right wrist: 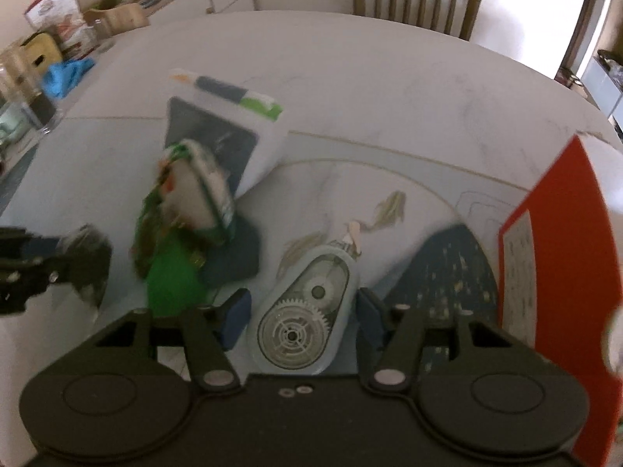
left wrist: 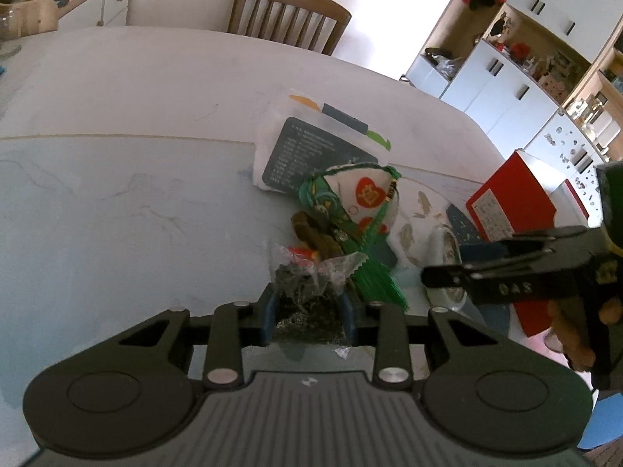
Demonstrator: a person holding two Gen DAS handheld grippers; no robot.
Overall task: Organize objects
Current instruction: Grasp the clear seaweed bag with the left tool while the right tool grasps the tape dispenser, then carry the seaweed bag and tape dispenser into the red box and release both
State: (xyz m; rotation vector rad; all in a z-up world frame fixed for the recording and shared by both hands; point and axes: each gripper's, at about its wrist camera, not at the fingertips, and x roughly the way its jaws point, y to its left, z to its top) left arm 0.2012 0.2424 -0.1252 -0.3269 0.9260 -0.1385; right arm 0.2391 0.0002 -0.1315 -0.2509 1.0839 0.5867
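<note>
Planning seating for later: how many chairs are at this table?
1: a wooden slat-back chair at the table's far edge, across from the fingers. Others could be outside both views.

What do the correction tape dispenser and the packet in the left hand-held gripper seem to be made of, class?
Correction tape dispenser: clear, pale blue hard plastic, probably glossy; its white gears show through the shell.
Packet in the left hand-held gripper: thin crinkly film, clear and silvery, likely plastic or foil; it has a zigzag-cut edge and creases.
</note>
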